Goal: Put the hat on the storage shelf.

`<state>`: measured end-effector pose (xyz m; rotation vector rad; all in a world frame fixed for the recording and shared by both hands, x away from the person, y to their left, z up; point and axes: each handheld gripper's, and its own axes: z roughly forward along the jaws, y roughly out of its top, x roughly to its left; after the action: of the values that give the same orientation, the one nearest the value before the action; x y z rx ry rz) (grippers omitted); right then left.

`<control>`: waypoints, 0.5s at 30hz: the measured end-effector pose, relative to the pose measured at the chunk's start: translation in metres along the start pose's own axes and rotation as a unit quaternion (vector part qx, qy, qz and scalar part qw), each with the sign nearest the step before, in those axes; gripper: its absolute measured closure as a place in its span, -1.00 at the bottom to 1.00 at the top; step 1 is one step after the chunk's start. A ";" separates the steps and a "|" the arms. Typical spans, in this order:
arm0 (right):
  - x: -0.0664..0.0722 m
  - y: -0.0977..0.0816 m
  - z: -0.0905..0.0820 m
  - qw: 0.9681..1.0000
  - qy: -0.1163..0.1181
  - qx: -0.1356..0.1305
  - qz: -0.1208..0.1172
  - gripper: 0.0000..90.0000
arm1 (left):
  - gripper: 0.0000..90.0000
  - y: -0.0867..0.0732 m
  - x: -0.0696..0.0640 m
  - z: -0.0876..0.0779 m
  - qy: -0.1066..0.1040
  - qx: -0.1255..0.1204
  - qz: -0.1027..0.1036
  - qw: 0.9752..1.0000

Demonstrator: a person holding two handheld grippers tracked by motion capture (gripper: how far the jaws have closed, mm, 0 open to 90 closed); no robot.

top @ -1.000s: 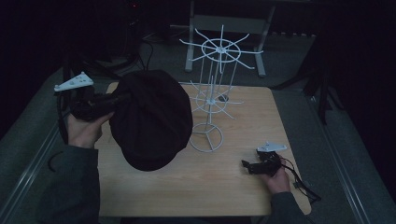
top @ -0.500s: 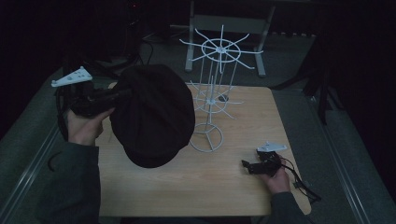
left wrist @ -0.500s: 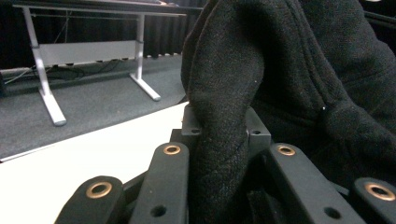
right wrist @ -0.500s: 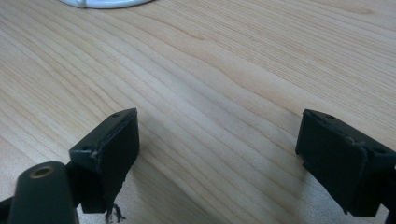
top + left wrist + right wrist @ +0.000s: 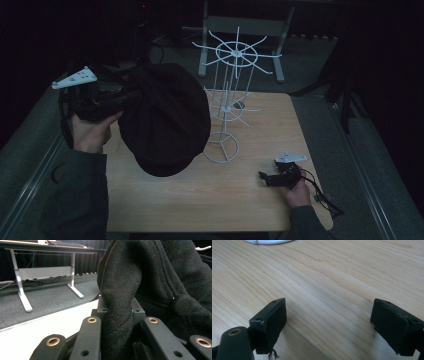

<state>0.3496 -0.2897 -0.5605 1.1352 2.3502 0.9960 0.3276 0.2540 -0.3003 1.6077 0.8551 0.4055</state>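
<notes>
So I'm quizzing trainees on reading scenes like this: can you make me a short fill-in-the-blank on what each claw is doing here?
1. The left claw is shut on a fold of the black ____.
2. The right claw rests low over the wooden table with its jaws ____.
3. The white wire rack stands on the ____.

Missing words: cap; open; table

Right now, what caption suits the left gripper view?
Left gripper shut on a fold of a black cap above the table.
</notes>
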 end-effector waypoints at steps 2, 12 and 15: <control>0.000 0.000 0.000 1.000 0.000 0.000 0.000 -0.70 | 0.72 0.001 0.000 0.000 -0.001 -0.001 0.000 1.000; 0.000 0.000 0.000 1.000 0.000 0.000 0.001 -0.70 | 0.72 0.002 0.003 0.000 -0.010 -0.013 -0.011 1.000; 0.000 0.000 0.000 1.000 0.000 0.000 0.001 -0.70 | 0.72 0.003 0.003 -0.001 -0.013 -0.014 -0.012 1.000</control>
<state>0.3495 -0.2897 -0.5604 1.1373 2.3508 0.9958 0.3299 0.2564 -0.2983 1.5718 0.8451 0.3784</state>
